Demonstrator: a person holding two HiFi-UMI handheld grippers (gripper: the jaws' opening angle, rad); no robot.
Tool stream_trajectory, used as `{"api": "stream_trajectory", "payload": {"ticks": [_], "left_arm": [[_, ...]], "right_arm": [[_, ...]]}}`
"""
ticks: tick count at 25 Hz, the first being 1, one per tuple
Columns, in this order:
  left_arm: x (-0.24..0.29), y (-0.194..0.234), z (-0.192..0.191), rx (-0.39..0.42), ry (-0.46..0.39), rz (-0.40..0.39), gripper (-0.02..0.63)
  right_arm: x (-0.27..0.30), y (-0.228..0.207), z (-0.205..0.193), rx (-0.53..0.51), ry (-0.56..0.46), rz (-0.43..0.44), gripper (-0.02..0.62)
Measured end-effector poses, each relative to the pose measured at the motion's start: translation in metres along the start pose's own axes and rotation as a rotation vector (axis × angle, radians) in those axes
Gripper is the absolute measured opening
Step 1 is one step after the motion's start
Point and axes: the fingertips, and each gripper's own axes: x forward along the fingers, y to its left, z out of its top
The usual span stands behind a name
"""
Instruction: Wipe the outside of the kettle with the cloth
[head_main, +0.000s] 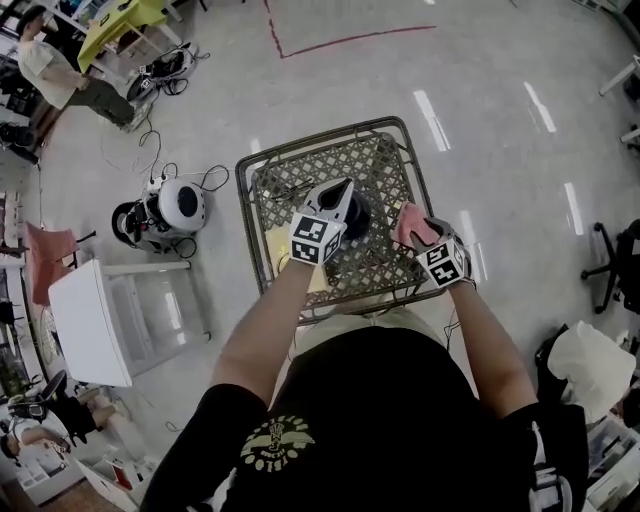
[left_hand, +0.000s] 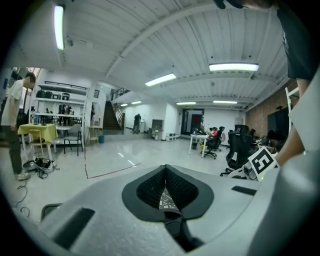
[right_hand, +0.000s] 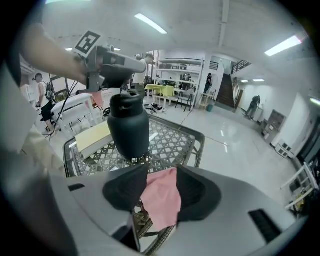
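A black kettle (right_hand: 129, 125) hangs just over a metal lattice table (right_hand: 175, 140). My left gripper (right_hand: 142, 59) is shut on the handle at its top. In the head view that gripper (head_main: 345, 190) reaches over the kettle (head_main: 357, 215) at the middle of the table (head_main: 330, 132). The left gripper view shows its jaws (left_hand: 166, 172) closed together, with the kettle hidden below them. A pink cloth (right_hand: 161, 197) hangs between the spread jaws of my right gripper (right_hand: 161, 172), which sits to the kettle's right and near side. In the head view the cloth (head_main: 415, 228) covers the right gripper (head_main: 410, 215) tips.
A yellow pad (right_hand: 92, 137) lies on the table's left side. On the floor to the left sit a round white machine (head_main: 175, 205) with cables and a white cabinet (head_main: 95, 320). A person (head_main: 60, 75) stands at far left. An office chair (head_main: 615, 260) is at right.
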Motion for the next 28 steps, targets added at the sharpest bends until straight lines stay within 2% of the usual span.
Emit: {"api": "stream_trajectory", "payload": {"ticks": [3,6,8,10,15,19,21,24,28], "left_arm": [[-0.023,-0.002,0.008,-0.035,-0.026,0.031,0.005],[-0.051,0.003,0.016,-0.071,-0.069,0.099,0.005],[-0.07,0.011,0.021,-0.087,-0.103,0.171,0.005],[-0.089,0.017,0.025,-0.112,-0.141,0.232,0.005],[-0.135,0.011,0.035,-0.155,-0.222,0.302,0.005],[-0.18,0.009,0.056,-0.132,-0.31,0.422,0.005],[-0.199,0.009,0.064,-0.135,-0.342,0.457,0.005],[-0.216,0.01,0.066,-0.132,-0.329,0.463,0.005],[-0.232,-0.001,0.082,-0.075,-0.31,0.447,0.005]], "right_arm": [[-0.024,-0.005,0.014,0.014,-0.058,-0.024,0.155],[-0.045,-0.009,0.029,0.052,-0.14,-0.059,0.048],[-0.055,-0.012,0.038,0.079,-0.192,-0.075,0.018],[-0.062,-0.014,0.047,0.098,-0.237,-0.077,0.011],[-0.084,-0.005,0.068,0.155,-0.327,-0.052,0.011],[-0.103,-0.004,0.091,0.159,-0.383,-0.031,0.011],[-0.114,-0.004,0.104,0.155,-0.411,-0.03,0.011],[-0.127,-0.002,0.125,0.144,-0.457,-0.033,0.011],[-0.151,-0.001,0.159,0.125,-0.514,-0.029,0.011]]}}
